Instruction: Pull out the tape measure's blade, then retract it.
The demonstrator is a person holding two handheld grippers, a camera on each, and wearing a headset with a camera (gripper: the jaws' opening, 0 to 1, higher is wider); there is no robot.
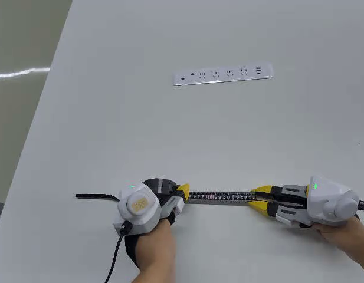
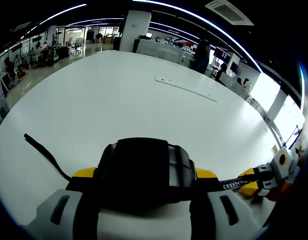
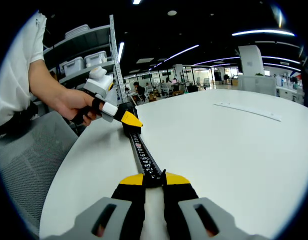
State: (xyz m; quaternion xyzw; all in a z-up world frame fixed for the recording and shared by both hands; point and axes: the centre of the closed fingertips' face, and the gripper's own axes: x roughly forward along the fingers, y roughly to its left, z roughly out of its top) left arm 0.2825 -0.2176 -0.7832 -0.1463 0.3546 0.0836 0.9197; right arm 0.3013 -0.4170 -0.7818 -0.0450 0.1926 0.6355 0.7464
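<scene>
1 blade [image 1: 220,196] spanning left tongs [image 2: 145,173], right tongs [image 1: 258,198]

The tape measure's round black case [image 1: 160,186] sits on the white counter [image 1: 170,135], clamped in the left hand-held gripper [image 2: 145,173]. Its dark blade [image 1: 220,196], white numerals up, runs out straight, its end pinched by the right hand-held gripper [image 1: 259,198].
</scene>
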